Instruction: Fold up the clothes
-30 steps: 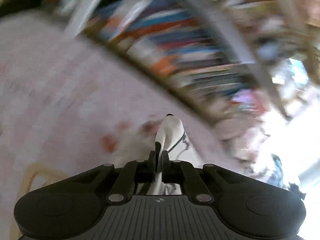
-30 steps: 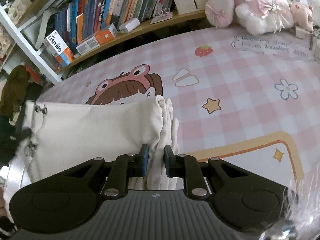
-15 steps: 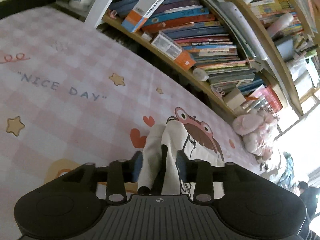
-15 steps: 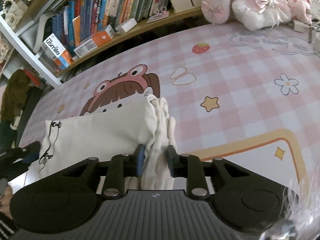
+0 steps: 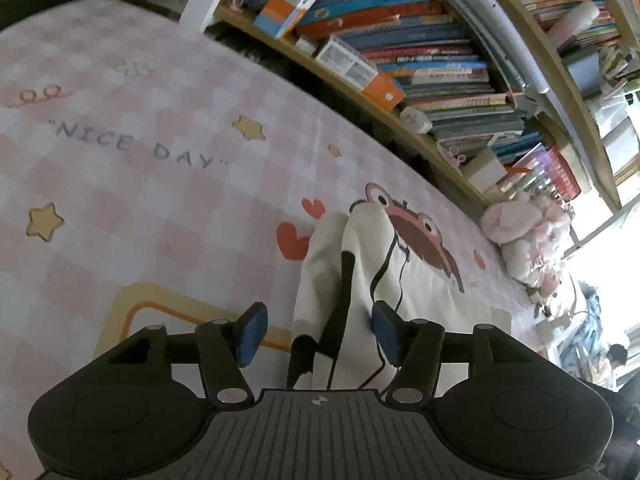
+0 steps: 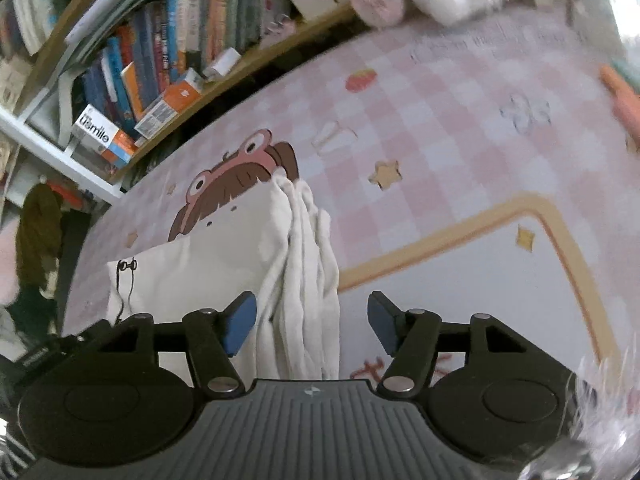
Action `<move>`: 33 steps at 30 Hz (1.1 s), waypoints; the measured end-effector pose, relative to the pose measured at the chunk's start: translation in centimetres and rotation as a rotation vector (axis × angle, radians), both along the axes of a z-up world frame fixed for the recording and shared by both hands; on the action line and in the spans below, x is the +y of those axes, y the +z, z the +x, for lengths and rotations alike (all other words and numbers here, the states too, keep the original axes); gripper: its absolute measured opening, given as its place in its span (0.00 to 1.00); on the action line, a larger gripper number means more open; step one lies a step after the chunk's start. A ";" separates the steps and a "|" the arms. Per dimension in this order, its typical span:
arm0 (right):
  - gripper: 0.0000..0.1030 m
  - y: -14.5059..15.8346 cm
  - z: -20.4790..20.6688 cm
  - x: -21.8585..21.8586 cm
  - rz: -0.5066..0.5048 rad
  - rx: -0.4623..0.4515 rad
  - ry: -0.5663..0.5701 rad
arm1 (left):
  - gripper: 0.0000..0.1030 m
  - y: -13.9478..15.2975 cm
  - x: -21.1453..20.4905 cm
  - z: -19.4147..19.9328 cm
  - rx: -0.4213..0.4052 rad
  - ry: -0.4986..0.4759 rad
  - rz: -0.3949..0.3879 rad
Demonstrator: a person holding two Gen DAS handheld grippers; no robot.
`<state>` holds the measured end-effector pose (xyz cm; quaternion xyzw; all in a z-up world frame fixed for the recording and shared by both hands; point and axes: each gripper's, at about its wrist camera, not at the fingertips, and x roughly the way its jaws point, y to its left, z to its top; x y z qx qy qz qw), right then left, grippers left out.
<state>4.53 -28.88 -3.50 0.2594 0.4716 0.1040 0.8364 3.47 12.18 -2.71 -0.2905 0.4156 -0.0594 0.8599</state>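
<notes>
Both grippers released. Left gripper: blue pads spread wide, cloth running between them but neither pad pressing it. Right gripper: same, pads apart, bunched cloth between them with a gap on each side.

Garment: cream-white, with a black drawstring. It lies flat on the pink checked mat, partly covering the mat's frog-hat cartoon; the frog's eyes and hair show just beyond the cloth's far edge. All places below are taken from the frog print.

- Garment forms a compact oblong panel, near side of the frog, top surface smooth.
- At the right gripper's end several layers are stacked and rippled, so at least one fold is in.
- At the left gripper's end the edge is doubled over and stands up a little; drawstring trails loose over it.
- Bookshelf behind the frog; plush toys well off to one side.

Judgement: a fold appears laid down and let go. Whether this is the final size, or another fold is due, the views do not settle. Layered right-hand edge is untidy; it may want smoothing.
</notes>
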 end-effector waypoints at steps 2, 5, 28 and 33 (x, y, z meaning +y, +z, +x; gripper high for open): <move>0.58 -0.4 -0.2 -0.4 0.032 0.030 -0.014 | 0.56 -0.4 -0.2 0.3 0.016 0.001 -0.005; 0.58 -0.7 -0.2 -0.4 0.057 0.047 -0.028 | 0.56 -0.8 -0.5 0.6 0.019 -0.003 -0.014; 0.18 2.1 -1.3 3.3 -0.104 -0.135 0.132 | 0.14 0.9 -3.2 -0.2 -0.008 -0.052 0.008; 0.26 1.0 -0.9 2.1 -0.049 -0.048 0.084 | 0.21 0.0 -2.1 0.0 0.021 -0.038 -0.053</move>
